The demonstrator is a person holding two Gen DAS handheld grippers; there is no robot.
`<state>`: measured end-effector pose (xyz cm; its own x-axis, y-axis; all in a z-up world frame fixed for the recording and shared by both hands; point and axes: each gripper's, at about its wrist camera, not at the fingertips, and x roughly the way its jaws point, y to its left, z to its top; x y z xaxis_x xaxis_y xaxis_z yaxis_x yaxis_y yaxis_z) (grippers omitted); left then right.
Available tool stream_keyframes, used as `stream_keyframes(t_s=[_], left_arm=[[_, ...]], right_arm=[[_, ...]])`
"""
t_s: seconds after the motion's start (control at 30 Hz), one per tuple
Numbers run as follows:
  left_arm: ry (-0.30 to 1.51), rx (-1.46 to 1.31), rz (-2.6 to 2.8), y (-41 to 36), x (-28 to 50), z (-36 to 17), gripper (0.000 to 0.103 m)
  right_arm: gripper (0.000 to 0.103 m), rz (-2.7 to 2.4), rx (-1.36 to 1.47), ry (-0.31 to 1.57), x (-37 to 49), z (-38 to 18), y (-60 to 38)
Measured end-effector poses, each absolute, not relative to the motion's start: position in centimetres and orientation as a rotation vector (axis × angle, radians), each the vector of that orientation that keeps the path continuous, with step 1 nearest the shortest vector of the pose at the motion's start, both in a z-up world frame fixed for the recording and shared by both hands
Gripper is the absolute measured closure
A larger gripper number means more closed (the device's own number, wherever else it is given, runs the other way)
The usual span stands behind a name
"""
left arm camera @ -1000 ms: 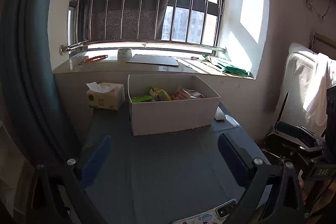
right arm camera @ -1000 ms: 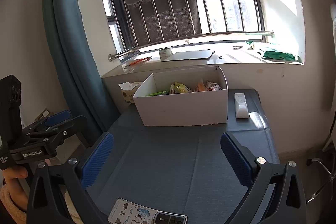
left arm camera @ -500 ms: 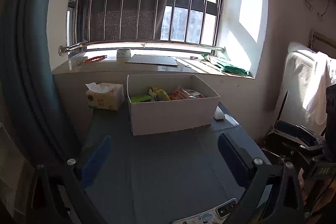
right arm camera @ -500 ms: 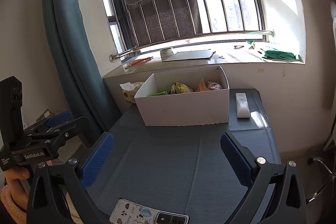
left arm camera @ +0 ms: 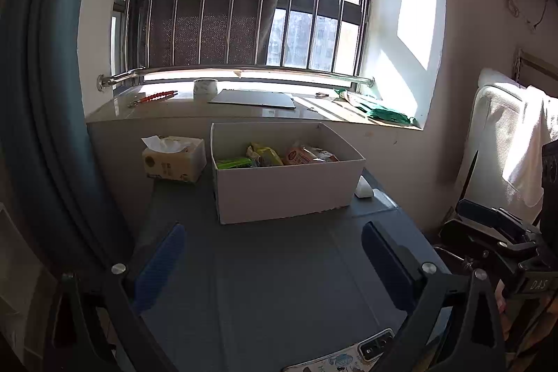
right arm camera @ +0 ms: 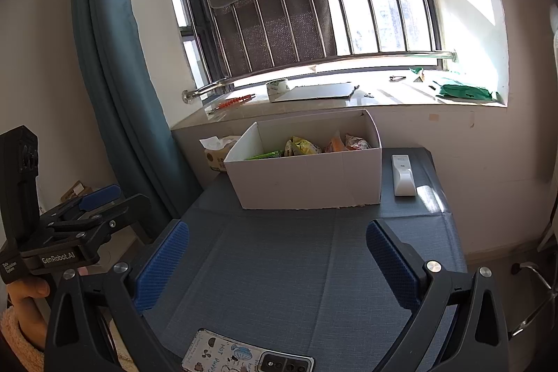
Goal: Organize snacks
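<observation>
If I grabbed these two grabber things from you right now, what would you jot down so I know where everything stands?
Left gripper: open, empty, hovering over the grey table.
Right gripper: open, empty, hovering over the same table.
Snacks: green, yellow and orange packets lie inside the white box at the table's far end.
Done: no snack shows loose on the table.
Left: seemingly little; perhaps tidy the packets inside the box.
Nearby: tissue pack left of the box, white remote right of it, phone at the near edge.

Home: curtain (right arm camera: 115, 65), tissue box (left arm camera: 174, 159).
</observation>
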<state>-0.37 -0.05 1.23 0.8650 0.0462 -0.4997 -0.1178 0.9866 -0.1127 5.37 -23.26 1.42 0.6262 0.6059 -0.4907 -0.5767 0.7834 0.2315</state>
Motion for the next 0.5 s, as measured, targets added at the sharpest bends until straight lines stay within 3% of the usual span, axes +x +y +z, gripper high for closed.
stream_keyframes(t_s=[0.5], left_arm=[[0.528, -0.143, 0.085, -0.13, -0.2, 1.06, 0.0]], right_arm=[[0.0, 0.685, 0.051, 0.586, 5.28, 1.34, -23.09]])
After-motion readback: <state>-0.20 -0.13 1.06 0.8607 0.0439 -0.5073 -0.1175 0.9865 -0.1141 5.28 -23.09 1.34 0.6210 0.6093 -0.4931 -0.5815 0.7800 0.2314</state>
